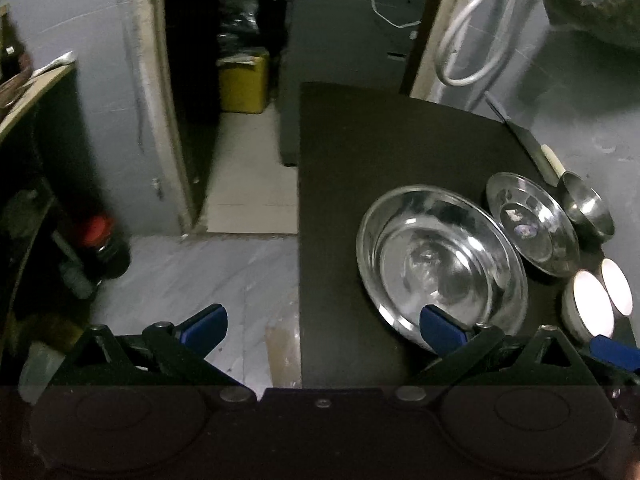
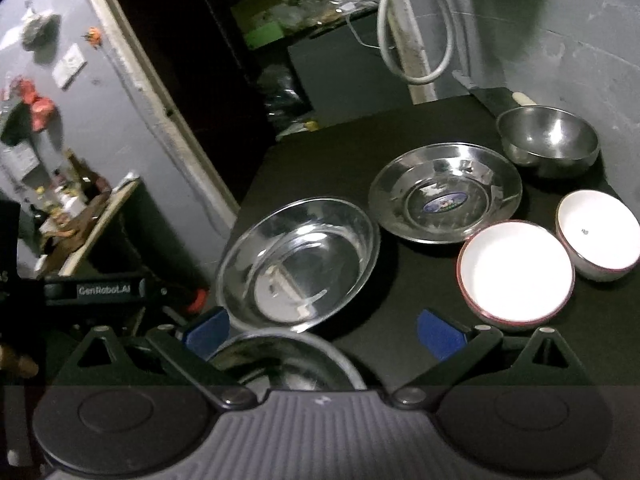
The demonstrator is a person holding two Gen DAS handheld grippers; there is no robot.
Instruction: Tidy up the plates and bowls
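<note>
- Right gripper (image 2: pixel 322 330) is nearest, its blue-tipped fingers spread wide and holding nothing, above the rim of a steel dish (image 2: pixel 288 356) at the near edge of the black table (image 2: pixel 320 152).
- Left gripper (image 1: pixel 322 326) is also spread wide and empty, straddling the table's left edge.
- Just past them sits a large steel plate (image 2: pixel 298 264).
- Beside it, to the right, is a white bowl (image 2: pixel 516 272), touching a second white bowl (image 2: pixel 598 236).
- Behind those lies a smaller steel plate (image 2: pixel 444 194).
- Farthest, by the grey wall (image 2: pixel 580 72), stands a steel bowl (image 2: pixel 548 140).
</note>
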